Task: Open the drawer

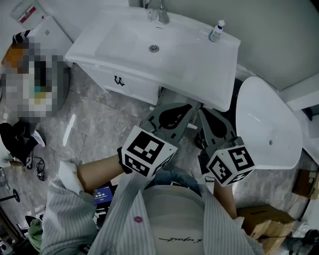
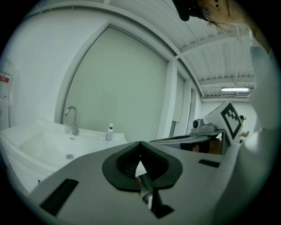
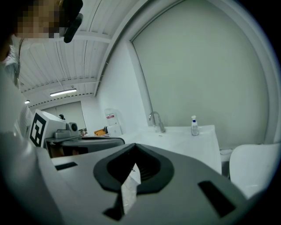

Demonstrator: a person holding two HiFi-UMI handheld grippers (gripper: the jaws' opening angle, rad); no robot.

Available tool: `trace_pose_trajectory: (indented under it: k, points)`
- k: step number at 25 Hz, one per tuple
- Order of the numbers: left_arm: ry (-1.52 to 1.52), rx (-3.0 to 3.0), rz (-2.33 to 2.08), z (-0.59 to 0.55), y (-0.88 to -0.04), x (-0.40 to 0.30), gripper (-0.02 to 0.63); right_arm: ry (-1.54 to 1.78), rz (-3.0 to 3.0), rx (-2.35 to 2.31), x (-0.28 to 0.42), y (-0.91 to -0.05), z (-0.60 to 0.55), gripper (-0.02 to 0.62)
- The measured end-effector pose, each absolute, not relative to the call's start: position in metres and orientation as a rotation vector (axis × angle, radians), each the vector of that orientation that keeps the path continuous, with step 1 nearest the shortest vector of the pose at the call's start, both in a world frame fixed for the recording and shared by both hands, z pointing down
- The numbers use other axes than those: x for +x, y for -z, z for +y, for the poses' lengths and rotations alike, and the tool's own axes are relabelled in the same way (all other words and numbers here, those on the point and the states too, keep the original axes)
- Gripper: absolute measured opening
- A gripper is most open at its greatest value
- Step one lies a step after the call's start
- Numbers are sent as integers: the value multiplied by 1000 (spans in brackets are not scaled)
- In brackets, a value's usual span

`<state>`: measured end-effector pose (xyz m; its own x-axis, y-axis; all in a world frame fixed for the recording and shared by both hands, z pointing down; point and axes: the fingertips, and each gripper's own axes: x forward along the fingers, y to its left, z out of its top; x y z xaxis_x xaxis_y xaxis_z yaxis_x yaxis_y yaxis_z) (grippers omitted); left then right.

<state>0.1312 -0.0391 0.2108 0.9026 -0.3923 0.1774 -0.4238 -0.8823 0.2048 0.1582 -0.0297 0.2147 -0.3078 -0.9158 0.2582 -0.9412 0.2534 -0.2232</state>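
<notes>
The white vanity (image 1: 209, 74) stands ahead of me, and its drawer front (image 1: 130, 88) carries a small dark handle (image 1: 118, 80). The drawer looks closed. In the head view, both grey grippers are held side by side in the air just short of the vanity's front edge, right of the handle. My left gripper (image 1: 182, 110) (image 2: 140, 145) is shut with nothing between its jaws. My right gripper (image 1: 208, 119) (image 3: 134, 147) is shut and empty too. Neither touches the vanity.
A faucet (image 1: 160, 12) and a small soap bottle (image 1: 216, 31) stand at the basin's back. A white toilet (image 1: 266, 124) sits close on the right. Cardboard boxes (image 1: 264, 221) lie on the floor at lower right. Shoes (image 1: 22, 144) and clutter line the left.
</notes>
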Motion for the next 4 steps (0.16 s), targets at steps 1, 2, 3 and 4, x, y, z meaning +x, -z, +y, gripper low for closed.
trace_pose_trajectory:
  k: [1,2,3,4]
  points:
    - [-196,2827,-616,-39,-212,131,15,-525,-2426,1805,159,-216,-29,8]
    - [-200,2824,-616,-39,-213,131,15,-531,-2426,1808,159,-216,-29,8]
    - [-205,2821,-616,-39,-214,131,15,-536,-2424,1808,159,-216,-28,8]
    - [-209,2818,-615,-38,-215,131,15,-540,-2423,1808,159,-217,-28,8]
